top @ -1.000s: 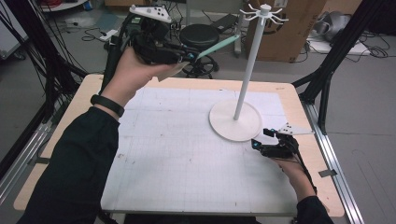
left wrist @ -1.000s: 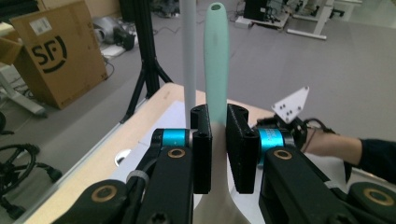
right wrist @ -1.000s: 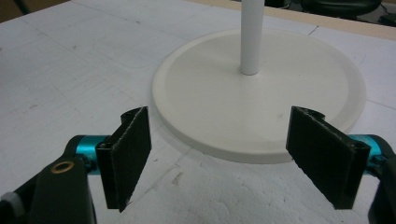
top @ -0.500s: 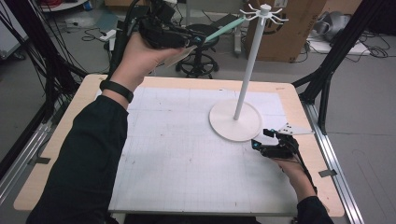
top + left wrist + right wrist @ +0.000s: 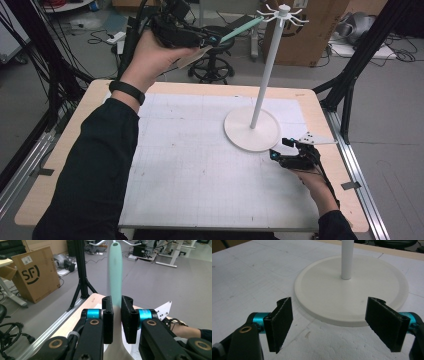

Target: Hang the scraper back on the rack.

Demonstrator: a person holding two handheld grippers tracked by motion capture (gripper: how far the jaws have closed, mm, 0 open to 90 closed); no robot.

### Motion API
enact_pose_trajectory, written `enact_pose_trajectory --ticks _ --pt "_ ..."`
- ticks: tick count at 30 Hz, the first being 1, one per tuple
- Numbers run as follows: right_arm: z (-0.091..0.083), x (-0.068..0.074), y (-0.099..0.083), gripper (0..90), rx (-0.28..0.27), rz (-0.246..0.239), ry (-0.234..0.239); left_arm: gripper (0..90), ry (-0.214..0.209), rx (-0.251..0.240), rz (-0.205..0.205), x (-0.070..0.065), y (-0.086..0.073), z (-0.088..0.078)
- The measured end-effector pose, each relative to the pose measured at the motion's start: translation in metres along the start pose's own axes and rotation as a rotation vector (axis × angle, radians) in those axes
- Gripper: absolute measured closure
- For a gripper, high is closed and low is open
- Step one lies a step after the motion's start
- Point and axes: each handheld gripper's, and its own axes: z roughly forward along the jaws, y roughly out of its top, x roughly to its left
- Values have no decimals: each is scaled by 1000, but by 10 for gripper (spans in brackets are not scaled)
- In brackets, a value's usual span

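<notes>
Raised higher toward the hooks (image 5: 283, 12) atop the stand (image 5: 251, 129): left gripper (image 5: 212, 39) clamped on the mint-green spatula (image 5: 115, 270), likely for hanging; right gripper (image 5: 278, 149) resting wide open, empty, beside the base.

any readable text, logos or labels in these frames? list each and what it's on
"SF" with a curved logo mark: printed in black on the side of the cardboard box on the floor, left gripper view.
White label on the same box: too small to read.
Nothing else is legible.
</notes>
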Motion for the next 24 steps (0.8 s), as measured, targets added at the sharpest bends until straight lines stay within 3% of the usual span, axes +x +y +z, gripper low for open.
enact_pose_trajectory --ticks 9,24 --pt "1 0 0 215 3 -3 0 809 -9 0 8 -2 0 2" --pt "2 1 -1 215 11 -4 6 808 17 44 43 -5 -1 16"
